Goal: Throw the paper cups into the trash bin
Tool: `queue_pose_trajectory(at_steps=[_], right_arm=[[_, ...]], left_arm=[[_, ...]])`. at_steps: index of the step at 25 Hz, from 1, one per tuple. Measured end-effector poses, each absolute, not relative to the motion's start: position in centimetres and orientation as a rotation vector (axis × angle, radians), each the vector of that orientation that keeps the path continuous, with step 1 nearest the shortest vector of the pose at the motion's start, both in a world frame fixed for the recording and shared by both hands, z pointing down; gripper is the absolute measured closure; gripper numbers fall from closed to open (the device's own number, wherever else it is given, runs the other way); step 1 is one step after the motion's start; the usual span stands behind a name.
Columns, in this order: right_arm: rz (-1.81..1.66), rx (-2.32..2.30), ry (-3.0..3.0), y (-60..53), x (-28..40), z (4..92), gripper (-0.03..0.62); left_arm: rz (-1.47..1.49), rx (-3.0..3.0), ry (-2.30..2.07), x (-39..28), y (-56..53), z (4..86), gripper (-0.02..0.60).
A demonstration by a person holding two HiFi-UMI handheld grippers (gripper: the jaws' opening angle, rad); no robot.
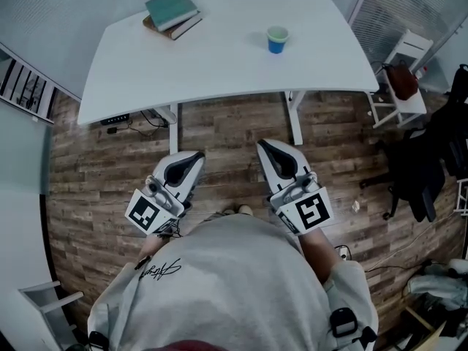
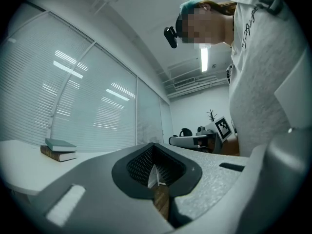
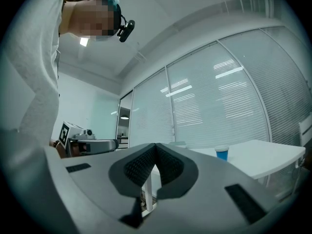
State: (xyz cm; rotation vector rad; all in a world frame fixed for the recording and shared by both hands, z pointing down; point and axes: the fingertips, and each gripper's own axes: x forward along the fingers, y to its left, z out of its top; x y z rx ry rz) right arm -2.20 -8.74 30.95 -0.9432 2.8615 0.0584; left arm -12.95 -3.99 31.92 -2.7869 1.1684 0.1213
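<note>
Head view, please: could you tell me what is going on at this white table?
A person stands before the white table with a tool in each hand. The left tool and right tool are both shut, empty and short of the table. The blue paper cup stands untouched on it, with books at a far corner.

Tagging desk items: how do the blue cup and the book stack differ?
The paper cup is blue and upright, right of centre; the book stack lies flat, teal over brown, near the far-left corner. The cup's footprint is smaller than the stack's. Both rest on the white table.
</note>
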Motion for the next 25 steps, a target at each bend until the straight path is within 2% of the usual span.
queue_pose_trajectory(at_steps=[25], right_arm=[[-0.014,-0.930,2.895,-9.8,-1.1,32.6,0.588]], left_arm=[[0.104,-2.801,1.223,-12.3,-4.5,33.0,0.588]])
